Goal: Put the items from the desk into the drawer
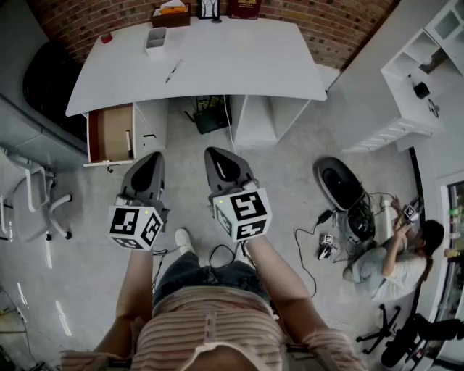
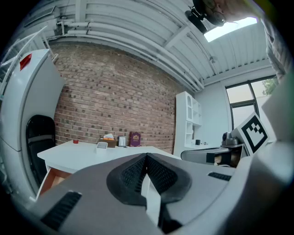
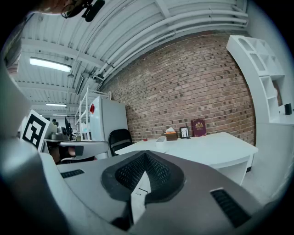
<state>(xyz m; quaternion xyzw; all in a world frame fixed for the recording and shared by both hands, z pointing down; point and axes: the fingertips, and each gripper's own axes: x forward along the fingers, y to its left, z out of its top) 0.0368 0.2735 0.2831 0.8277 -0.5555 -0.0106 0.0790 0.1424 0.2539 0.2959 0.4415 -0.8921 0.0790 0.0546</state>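
The white desk stands ahead of me. On it lie a pen, a small white box and a small red item. A tissue box, a picture frame and a dark red book line its far edge. The desk's left drawer is pulled open, with a dark thin thing inside. My left gripper and right gripper are held side by side over the floor, well short of the desk. Both are shut and hold nothing. The left gripper view shows the jaws closed, and the right gripper view does too.
A black device with cables sits under the desk. A chair stands at the left and a white shelf unit at the right. A person sits on the floor at the right, beside a black case and cables.
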